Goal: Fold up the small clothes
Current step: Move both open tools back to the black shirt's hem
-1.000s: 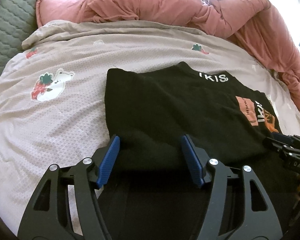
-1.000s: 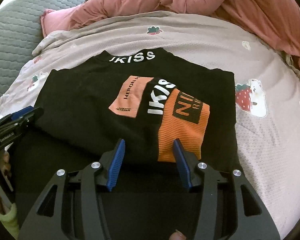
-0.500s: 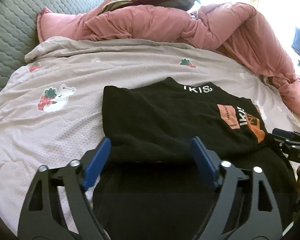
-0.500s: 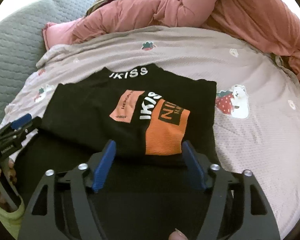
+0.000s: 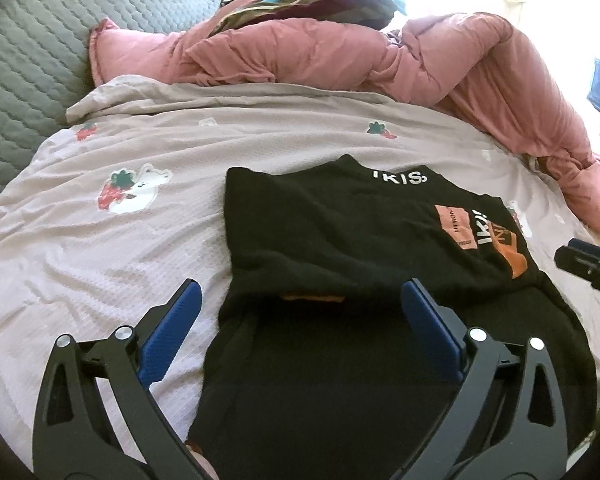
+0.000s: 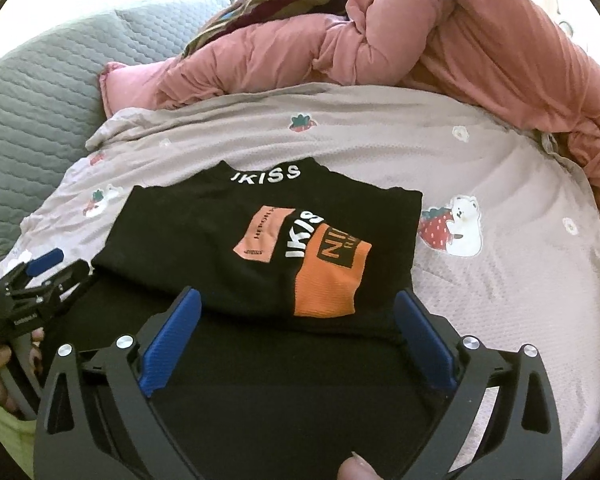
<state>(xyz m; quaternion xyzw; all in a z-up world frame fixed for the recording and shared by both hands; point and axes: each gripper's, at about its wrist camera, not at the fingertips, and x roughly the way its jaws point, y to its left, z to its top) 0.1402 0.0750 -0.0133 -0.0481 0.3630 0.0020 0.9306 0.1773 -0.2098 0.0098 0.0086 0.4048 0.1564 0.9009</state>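
Bedspread (image 6: 500,300) carries the folded black shirt (image 6: 204,248); left gripper (image 5: 300,300) and right gripper (image 6: 296,308) jaws are opening wide, pads clear of cloth.

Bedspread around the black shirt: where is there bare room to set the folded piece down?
Free patches on the bedspread: the wide stretch left of the black shirt up to the grey quilt, and the strip beyond its collar, before the pink duvet. Right of the shirt, bare up to that duvet. Crowded: the near edge, where both tools hang.
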